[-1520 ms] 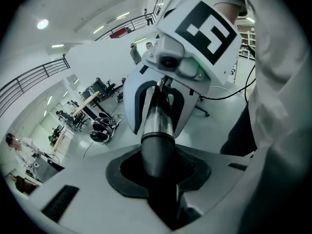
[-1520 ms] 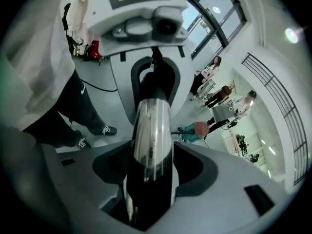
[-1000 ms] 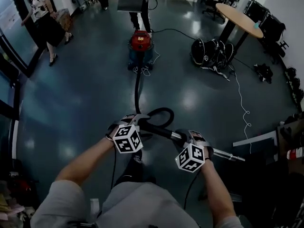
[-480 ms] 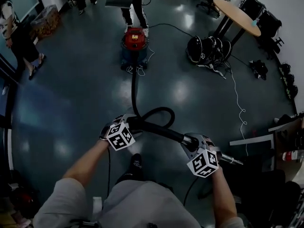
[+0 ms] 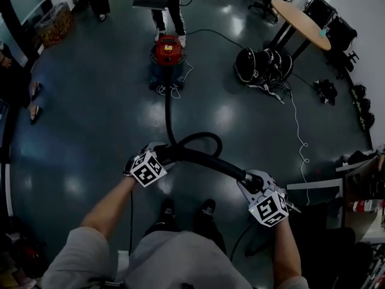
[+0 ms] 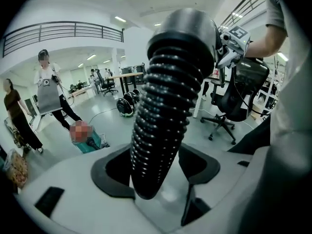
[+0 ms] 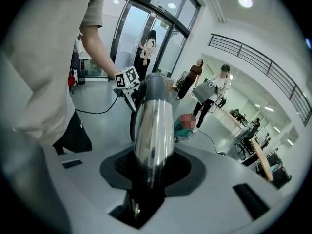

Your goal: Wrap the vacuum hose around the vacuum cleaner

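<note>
The vacuum cleaner point(image 5: 167, 54), red on top with a teal body, stands on the dark floor some way ahead. Its black ribbed hose point(image 5: 168, 110) runs toward me, makes a loop point(image 5: 201, 138) and passes through both grippers. My left gripper point(image 5: 155, 156) is shut on the ribbed hose point(image 6: 163, 106), which rises between its jaws. My right gripper point(image 5: 257, 186) is shut on the chrome wand tube point(image 7: 153, 123) at the hose's end, low to my right. The left gripper's marker cube point(image 7: 127, 77) and the vacuum cleaner point(image 7: 185, 125) show beyond the tube.
A round wooden table point(image 5: 301, 21) and a pile of black gear point(image 5: 261, 65) stand at the back right, with a white cable point(image 5: 299, 128) trailing over the floor. People stand behind the vacuum cleaner point(image 5: 169, 5) and at the left edge. A desk edge point(image 5: 314, 182) is close on my right.
My right gripper has moved right and toward me with the tube, stretching the hose longer between the two grippers. The left gripper has shifted slightly left, still holding the hose.
</note>
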Action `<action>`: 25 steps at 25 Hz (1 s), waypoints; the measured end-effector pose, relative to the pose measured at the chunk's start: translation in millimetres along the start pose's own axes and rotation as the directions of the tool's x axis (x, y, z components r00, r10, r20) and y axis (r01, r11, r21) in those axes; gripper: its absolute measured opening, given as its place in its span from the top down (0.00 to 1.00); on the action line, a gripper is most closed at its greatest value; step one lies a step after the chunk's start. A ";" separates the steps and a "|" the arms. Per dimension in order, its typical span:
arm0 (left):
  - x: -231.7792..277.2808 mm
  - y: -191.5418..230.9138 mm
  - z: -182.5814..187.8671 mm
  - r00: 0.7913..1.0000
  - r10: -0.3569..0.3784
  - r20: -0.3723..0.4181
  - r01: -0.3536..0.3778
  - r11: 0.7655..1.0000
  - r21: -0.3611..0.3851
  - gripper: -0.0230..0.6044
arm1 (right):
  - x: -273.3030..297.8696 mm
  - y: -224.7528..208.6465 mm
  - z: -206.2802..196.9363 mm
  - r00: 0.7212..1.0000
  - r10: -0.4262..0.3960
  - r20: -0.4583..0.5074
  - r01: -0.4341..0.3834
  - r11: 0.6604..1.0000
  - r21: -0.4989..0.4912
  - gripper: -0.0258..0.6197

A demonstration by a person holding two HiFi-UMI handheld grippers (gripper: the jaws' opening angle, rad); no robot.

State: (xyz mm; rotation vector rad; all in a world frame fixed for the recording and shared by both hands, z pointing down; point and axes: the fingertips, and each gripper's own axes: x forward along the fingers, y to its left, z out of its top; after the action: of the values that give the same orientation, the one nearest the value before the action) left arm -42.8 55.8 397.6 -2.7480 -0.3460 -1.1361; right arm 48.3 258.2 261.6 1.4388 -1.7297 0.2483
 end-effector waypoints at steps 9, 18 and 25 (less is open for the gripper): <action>3.8 18.0 101.0 0.979 0.201 0.043 -0.203 0.979 0.029 0.69 | -0.1 -69.7 -80.5 0.993 -0.006 0.115 -0.015 0.983 0.183 0.78; 17.0 16.1 231.0 0.931 0.351 0.097 -0.360 0.927 0.106 0.69 | 24.2 -124.4 -162.8 0.990 0.041 0.138 -0.083 0.946 0.313 0.78; 26.3 9.0 292.3 0.911 0.395 0.124 -0.412 0.891 0.192 0.69 | 46.4 -127.2 -184.9 0.984 0.108 0.145 -0.160 0.891 0.425 0.78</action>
State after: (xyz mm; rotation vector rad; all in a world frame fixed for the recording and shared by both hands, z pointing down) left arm 175.2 116.3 210.5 -2.5145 0.0938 -0.8268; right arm 249.0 300.5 363.9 1.6762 -1.9575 0.6742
